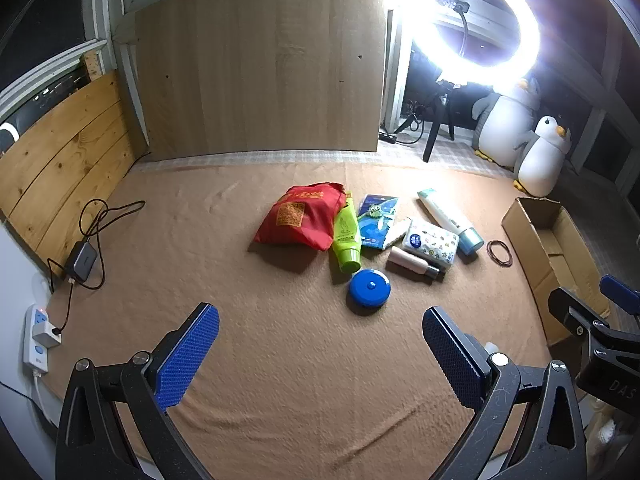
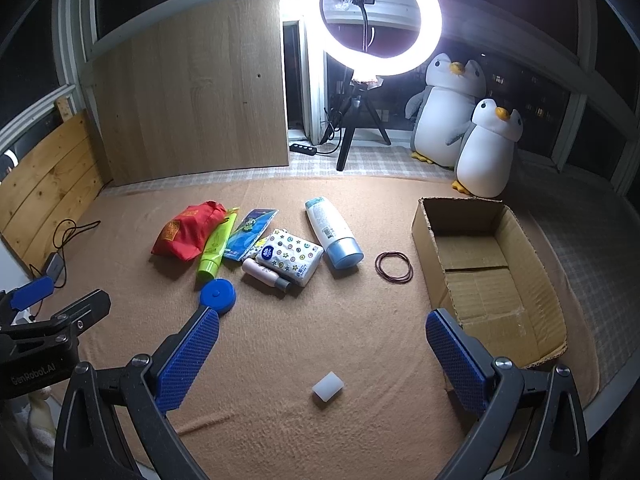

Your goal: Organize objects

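Nothing is packed yet: both my left tongs (image 1: 320, 354) and right tongs (image 2: 322, 354) hang spread and empty over the blanket (image 2: 360, 320). The clutter, from red pouch (image 2: 188, 230) to blue-capped bottle (image 2: 334, 232), lies left of the empty cardboard box (image 2: 484, 264). Next I must pick one item, probably the near white cap (image 2: 328, 387). Labels are unreadable.

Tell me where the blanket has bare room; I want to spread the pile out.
Bare: between red bag and charger cable; near strip before blue round case; gap between rubber bands and cardboard box. Crowded: bag through white bottle.
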`<state>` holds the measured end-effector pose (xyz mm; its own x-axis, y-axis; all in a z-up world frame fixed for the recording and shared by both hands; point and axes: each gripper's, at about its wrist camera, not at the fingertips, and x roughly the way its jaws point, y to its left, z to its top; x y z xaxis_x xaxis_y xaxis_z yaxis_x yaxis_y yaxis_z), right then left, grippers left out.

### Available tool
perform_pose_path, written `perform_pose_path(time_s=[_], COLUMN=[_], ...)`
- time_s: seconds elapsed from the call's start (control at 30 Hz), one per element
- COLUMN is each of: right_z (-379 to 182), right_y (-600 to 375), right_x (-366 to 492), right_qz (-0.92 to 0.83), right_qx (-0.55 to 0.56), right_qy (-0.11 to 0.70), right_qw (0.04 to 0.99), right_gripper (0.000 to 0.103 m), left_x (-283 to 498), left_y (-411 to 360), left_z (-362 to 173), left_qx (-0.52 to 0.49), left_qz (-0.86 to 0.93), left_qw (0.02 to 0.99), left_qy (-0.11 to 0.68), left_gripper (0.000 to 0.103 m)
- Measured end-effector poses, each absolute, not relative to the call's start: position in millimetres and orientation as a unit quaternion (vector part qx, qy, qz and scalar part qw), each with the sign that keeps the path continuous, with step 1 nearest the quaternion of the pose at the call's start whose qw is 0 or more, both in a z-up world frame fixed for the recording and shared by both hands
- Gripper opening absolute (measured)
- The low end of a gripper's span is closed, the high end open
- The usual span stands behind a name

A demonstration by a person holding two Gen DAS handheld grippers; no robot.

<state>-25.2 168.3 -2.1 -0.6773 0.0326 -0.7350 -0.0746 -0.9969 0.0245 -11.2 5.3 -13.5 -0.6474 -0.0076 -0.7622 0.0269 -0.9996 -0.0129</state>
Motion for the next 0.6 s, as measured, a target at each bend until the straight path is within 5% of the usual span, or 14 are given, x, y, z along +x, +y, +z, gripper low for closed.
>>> perform_pose_path(time_s=[0.6], right_z=[-1.7], right_y=[169.0], right_x=[-23.2], right_qz=[0.914], right_qx=[-0.403], right_qy=[0.029], right_qw=[0.030], right_gripper=[0.102], left_x=[-10.1], left_y=[5.7], left_z=[-12.4], left_qx=[0.418], left_qz=[-0.908], left_qw=[0.019], left_qy=[0.015], left_gripper=[0.103])
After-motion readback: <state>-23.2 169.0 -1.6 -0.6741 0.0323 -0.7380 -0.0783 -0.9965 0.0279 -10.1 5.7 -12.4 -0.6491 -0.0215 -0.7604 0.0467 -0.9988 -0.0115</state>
